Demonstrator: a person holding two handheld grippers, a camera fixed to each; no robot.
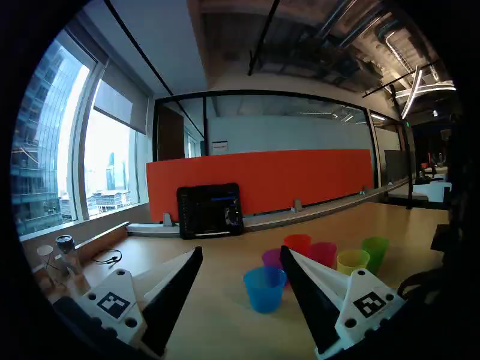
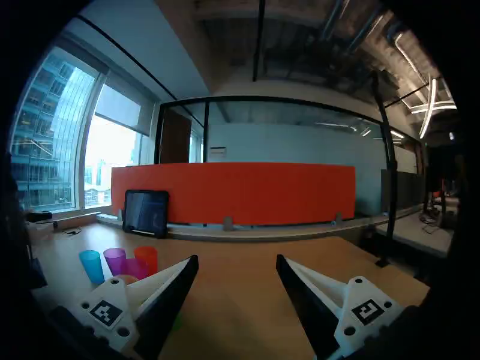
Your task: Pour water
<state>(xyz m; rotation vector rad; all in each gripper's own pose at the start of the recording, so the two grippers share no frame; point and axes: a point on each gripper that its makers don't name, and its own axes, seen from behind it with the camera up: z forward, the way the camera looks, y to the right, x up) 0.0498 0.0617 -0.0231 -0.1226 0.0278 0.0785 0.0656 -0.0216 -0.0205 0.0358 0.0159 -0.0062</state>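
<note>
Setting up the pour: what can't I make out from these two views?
- Left gripper view: purple cup sits partly behind blue cup and a finger; the low angle hides what any cup holds.
- Left gripper view: small containers at the dim edge, contents unreadable.
- Right gripper view: a finger covers the cups beside the pink cup.

Six translucent plastic cups stand upright, mouths up, clustered on the desk [image 1: 222, 324]. The blue cup [image 1: 264, 289] stands foremost, the purple cup [image 1: 273, 258] just behind it. The red cup [image 1: 297, 243], pink cup [image 1: 323, 253], yellow cup [image 1: 352, 261] and green cup [image 1: 375, 251] stand close beside them. Contact and contents cannot be judged.
</note>
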